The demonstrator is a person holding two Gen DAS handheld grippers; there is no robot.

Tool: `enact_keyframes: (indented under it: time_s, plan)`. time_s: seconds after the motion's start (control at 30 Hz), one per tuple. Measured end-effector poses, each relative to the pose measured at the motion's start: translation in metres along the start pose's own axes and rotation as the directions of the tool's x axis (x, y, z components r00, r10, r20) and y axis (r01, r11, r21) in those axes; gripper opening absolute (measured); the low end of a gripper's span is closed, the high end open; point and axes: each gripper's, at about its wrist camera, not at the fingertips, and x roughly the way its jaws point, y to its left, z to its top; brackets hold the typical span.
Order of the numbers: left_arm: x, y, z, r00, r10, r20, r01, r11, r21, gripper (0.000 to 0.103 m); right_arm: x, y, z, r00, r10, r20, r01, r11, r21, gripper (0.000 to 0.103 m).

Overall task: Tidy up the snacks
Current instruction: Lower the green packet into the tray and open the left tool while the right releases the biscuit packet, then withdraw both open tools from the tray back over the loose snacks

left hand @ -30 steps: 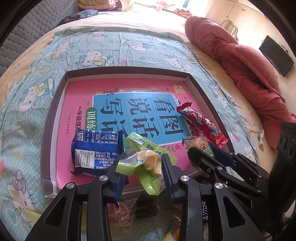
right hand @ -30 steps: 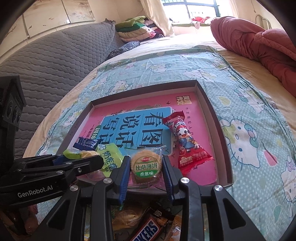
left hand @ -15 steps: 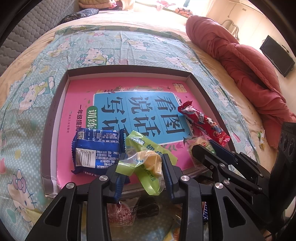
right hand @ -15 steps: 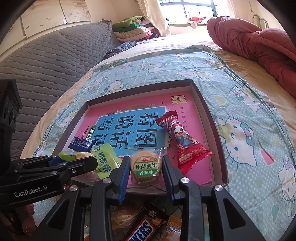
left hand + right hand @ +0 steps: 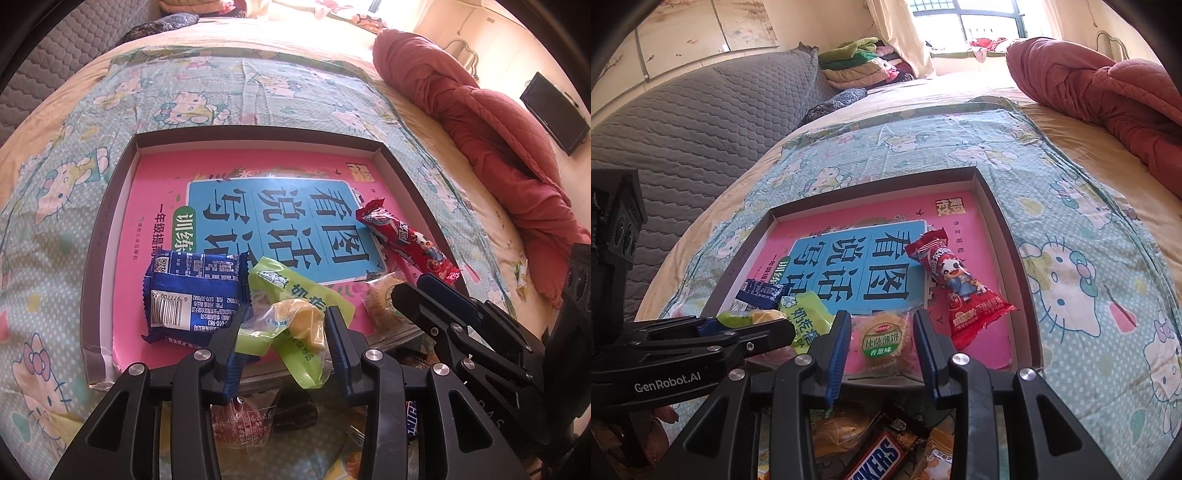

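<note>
Both grippers have barely shifted, each keeping its snack pinched over the near rim of the shallow box [image 5: 110,206]. Left gripper [image 5: 282,325] clamps a yellow cake packet [image 5: 295,319]; right gripper [image 5: 882,338] clamps a round biscuit packet [image 5: 882,341]. Farther in lies a red sachet [image 5: 956,291].

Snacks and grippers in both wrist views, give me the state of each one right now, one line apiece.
left gripper: shut on the yellow snack.
yellow snack: held above the tray's near edge.
right gripper: shut on the round cracker pack.
round cracker pack: held, label up.
blue packet: lying in the tray.
green packet: lying in the tray.
red packet: lying in the tray.
</note>
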Motion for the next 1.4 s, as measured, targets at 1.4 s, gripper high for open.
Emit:
enact_keyframes:
  time_s: [1.4]
  plan:
    - [-0.068,0.004,0.002,0.991,0.039,0.128,-0.042,0.999,0.022,0.077,-0.038,0.002,0.004,0.996,0.008,0.089,-0.007,1.0,-0.008,0.057]
